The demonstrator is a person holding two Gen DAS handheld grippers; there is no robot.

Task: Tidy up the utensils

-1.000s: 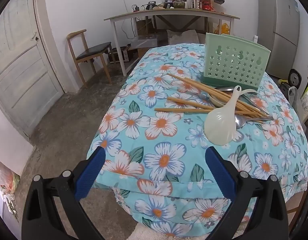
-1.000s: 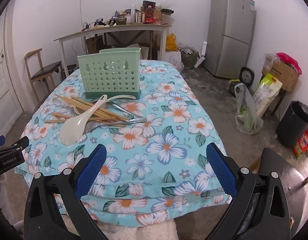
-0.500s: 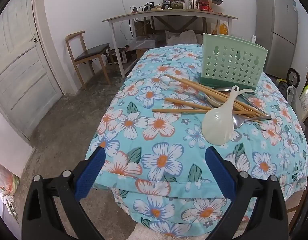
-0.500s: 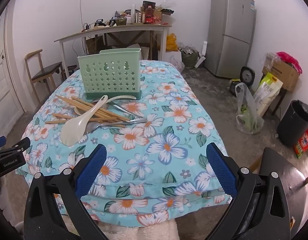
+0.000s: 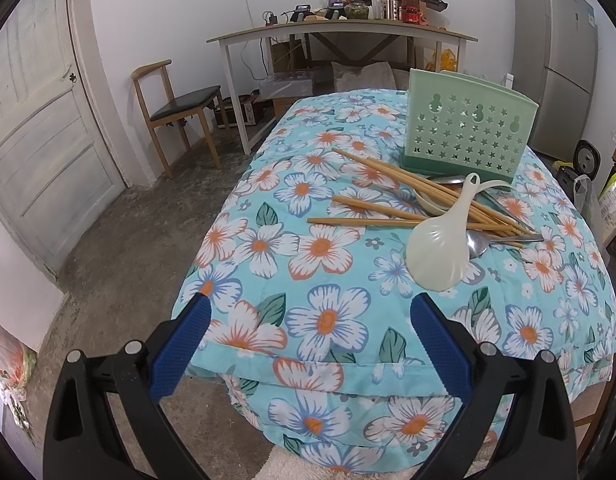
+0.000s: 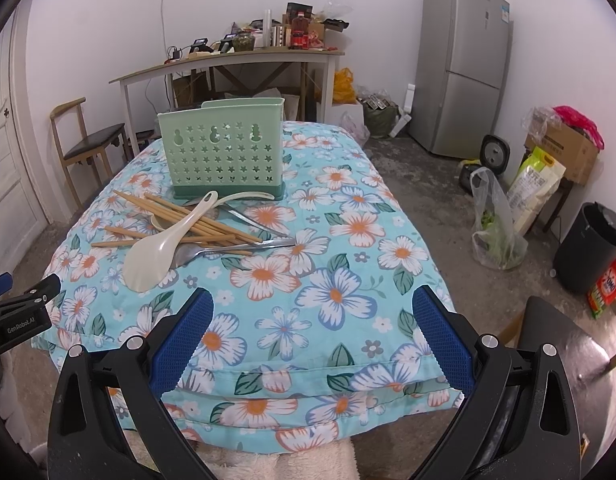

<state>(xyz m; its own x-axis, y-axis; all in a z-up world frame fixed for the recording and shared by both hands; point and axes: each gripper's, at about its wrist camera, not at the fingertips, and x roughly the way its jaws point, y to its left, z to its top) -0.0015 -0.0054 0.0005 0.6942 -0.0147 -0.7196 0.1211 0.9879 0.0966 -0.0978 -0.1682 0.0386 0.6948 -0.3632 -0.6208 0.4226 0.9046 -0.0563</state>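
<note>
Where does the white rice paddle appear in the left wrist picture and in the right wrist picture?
Left wrist view: the white rice paddle lies right of centre, on the chopsticks.
Right wrist view: the paddle lies left of centre, its handle toward the holder.
Shared landmark: the green utensil holder stands just behind the pile in both.

mint green holder (image 6: 224, 152), turquoise floral tablecloth (image 6: 340, 296)

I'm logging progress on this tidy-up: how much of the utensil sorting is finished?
Nothing looks done: the green holder shows no utensils inside. Nothing is in hand; the left tongs and right tongs are both open. Left: the chopsticks, white rice paddle and metal spoons piled on the tablecloth.
</note>
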